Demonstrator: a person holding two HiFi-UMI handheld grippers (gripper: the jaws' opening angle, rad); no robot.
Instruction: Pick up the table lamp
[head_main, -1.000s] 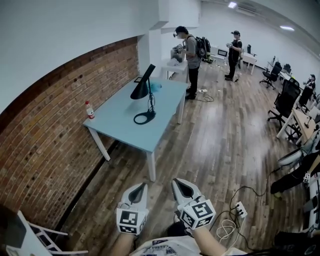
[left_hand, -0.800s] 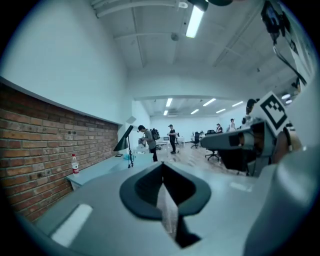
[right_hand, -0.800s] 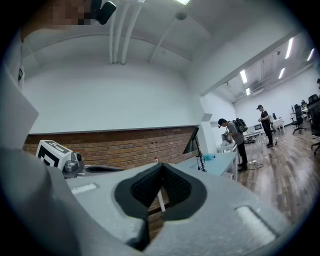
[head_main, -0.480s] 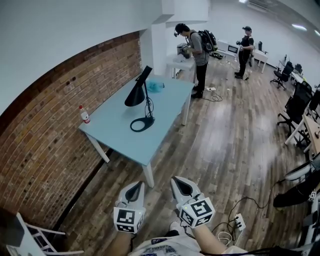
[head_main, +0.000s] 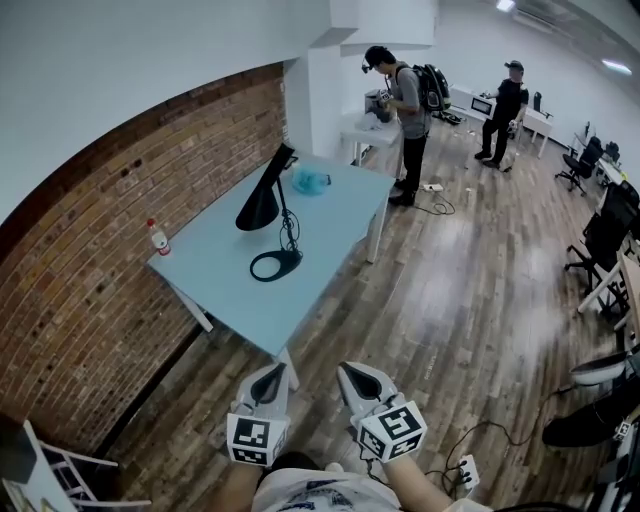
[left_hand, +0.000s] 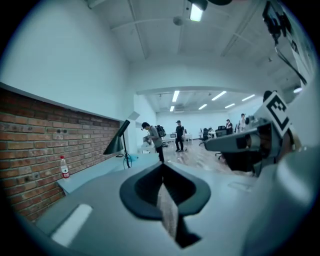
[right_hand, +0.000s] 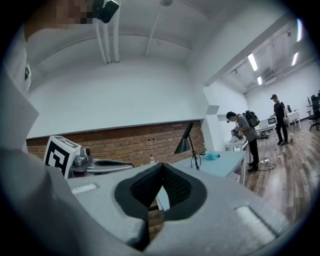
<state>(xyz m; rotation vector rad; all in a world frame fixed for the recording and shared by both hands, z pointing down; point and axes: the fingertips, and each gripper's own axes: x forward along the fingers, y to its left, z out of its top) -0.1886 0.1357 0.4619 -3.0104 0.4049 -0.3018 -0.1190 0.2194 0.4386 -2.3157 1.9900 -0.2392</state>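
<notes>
Table nearer than before; table lamp upright; left hand-held gripper, right hand-held gripper closed, empty.

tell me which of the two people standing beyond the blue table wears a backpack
The person nearest the blue table, facing the white counter; the other person, farther right on open floor, shows none.
</notes>
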